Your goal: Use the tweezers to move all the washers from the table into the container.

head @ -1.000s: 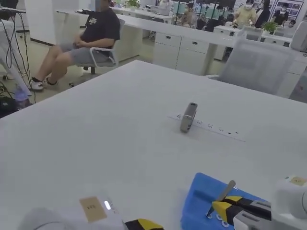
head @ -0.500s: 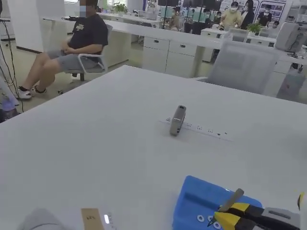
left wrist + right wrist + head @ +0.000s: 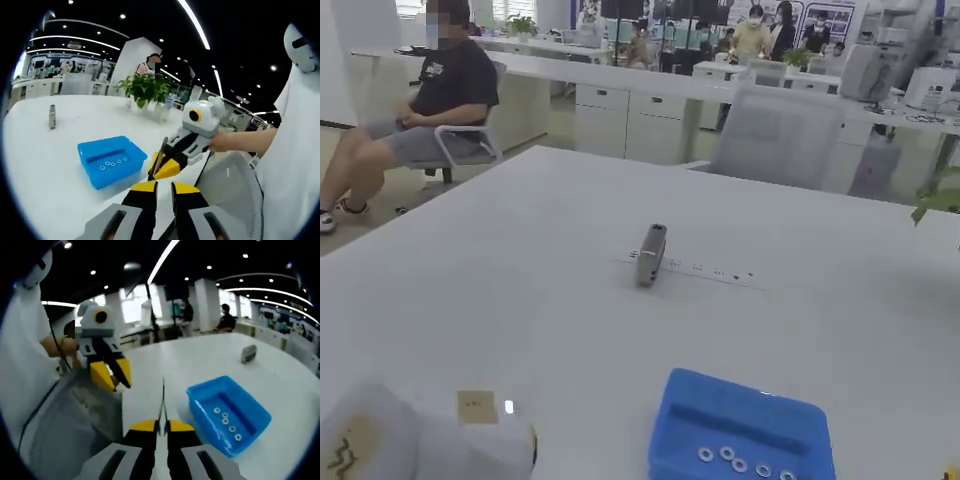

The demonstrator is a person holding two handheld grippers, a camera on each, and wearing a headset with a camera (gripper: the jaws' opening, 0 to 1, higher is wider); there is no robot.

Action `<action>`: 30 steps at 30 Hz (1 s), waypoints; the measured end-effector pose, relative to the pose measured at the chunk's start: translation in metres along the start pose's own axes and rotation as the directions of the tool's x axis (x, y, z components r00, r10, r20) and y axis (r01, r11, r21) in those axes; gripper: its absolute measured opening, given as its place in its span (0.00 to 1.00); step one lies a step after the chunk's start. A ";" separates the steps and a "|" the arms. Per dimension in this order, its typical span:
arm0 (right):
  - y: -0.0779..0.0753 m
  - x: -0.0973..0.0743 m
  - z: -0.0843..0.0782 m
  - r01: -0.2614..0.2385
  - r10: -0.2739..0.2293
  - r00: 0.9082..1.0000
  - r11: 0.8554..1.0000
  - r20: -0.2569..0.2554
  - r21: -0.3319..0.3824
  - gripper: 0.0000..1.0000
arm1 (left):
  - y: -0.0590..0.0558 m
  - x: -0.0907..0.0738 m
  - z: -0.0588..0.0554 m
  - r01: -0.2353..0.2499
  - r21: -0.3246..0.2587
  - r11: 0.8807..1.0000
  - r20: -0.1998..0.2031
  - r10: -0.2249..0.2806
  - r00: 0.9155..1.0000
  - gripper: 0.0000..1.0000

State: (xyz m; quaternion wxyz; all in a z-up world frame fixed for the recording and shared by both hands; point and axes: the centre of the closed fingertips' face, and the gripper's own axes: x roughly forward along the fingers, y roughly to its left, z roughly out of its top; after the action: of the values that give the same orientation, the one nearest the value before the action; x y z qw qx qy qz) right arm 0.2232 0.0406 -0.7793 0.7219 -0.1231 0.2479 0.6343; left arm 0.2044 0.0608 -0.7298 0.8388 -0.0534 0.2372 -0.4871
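table (image 3: 520, 280): lying white, bearing the work.
container (image 3: 202, 407): blue, sitting ahead-right of the right gripper (image 3: 162, 426).
left gripper (image 3: 164, 186): jaws standing narrowly apart, gripping nothing.
right gripper: clamping the tweezers (image 3: 163, 400).
tweezers: pointing forward, clear of the container.
washers (image 3: 226, 422): lying inside the container.

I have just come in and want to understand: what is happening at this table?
A person works with two handheld grippers at a white table. The right gripper is shut on the tweezers; the left gripper is open and holds nothing. Several washers already lie in the blue container.
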 end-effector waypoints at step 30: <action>0.022 0.012 -0.025 -0.173 0.118 0.963 0.959 -0.242 -0.223 0.04 | -0.014 0.033 -0.002 0.145 0.165 0.976 -0.184 -0.114 0.976 0.00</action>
State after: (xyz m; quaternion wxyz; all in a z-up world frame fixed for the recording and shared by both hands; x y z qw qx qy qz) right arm 0.1972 0.0424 -0.8033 0.6195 -0.2632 0.2577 0.6933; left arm 0.2060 0.0260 -0.7382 0.7827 0.0487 0.2607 -0.5630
